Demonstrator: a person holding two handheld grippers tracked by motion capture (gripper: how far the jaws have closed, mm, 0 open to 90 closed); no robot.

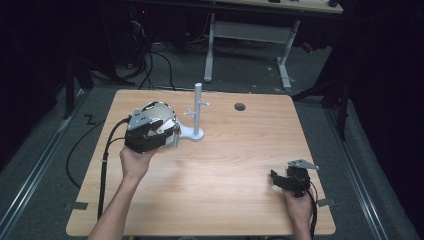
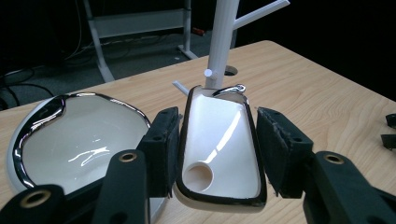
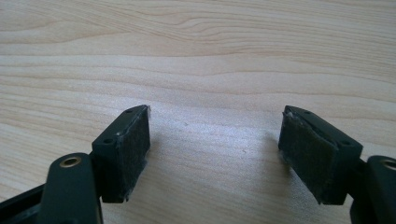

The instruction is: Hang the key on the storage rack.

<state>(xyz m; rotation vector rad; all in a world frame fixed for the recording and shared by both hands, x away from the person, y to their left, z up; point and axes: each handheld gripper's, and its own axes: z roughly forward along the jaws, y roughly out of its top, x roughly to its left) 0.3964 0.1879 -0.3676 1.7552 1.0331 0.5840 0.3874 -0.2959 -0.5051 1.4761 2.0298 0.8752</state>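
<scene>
A white glossy dish with a dark shiny rim (image 2: 70,140) rests on the table, and its flat handle (image 2: 219,154), pierced by a round hole, points toward me. My left gripper (image 2: 217,140) is shut on that handle, one pad on each side. In the high view the dish (image 1: 156,111) sits left of a white peg stand (image 1: 198,112), and the left gripper (image 1: 167,131) lies just beside the stand's base. The stand's post (image 2: 219,42) rises right behind the handle. My right gripper (image 3: 215,154) is open over bare wood, near the table's front right (image 1: 281,181).
The wooden table (image 1: 225,165) has a round cable hole (image 1: 240,106) at the back. A cable (image 1: 105,160) trails off its left edge. Beyond the table stand a white desk frame (image 1: 250,35) and a dark floor.
</scene>
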